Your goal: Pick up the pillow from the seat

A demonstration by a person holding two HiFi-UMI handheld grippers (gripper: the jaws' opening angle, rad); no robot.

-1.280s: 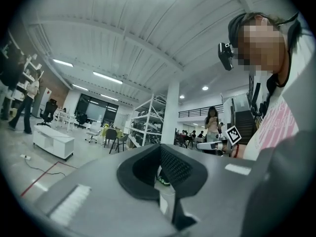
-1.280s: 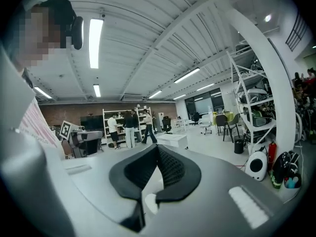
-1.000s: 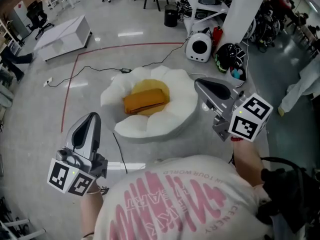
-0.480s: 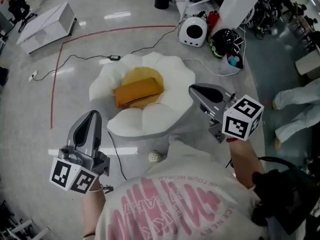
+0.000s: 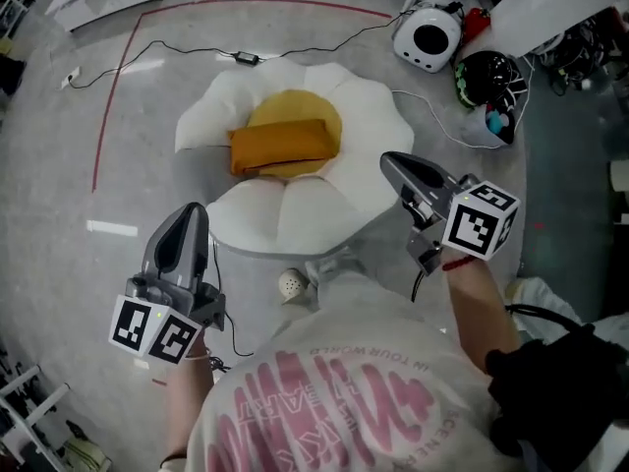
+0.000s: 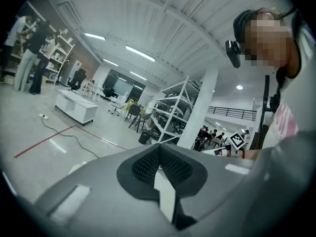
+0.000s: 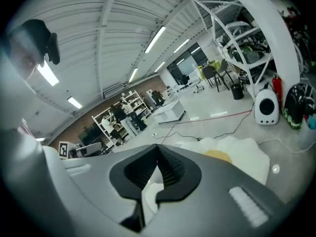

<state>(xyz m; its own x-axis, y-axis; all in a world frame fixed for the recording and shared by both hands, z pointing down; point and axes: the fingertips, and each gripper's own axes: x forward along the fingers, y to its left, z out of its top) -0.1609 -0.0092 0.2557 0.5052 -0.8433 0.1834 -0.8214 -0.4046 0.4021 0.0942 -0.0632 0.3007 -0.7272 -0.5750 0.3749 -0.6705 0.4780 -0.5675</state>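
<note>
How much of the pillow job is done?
Nothing is done yet: the orange pillow lies on the flower-shaped seat. In hand: the left gripper and right gripper hang shut and empty, short of the seat. Left to do: reach in, open, grip the pillow and lift it.

White tee (image 5: 339,386) with big pink lettering, and both handhelds — left gripper (image 5: 194,210) and right gripper (image 5: 390,159) — are smooth grey shells with black ribbed pads (image 6: 147,165), each carrying a white cube (image 5: 480,229) of black square markers.
</note>
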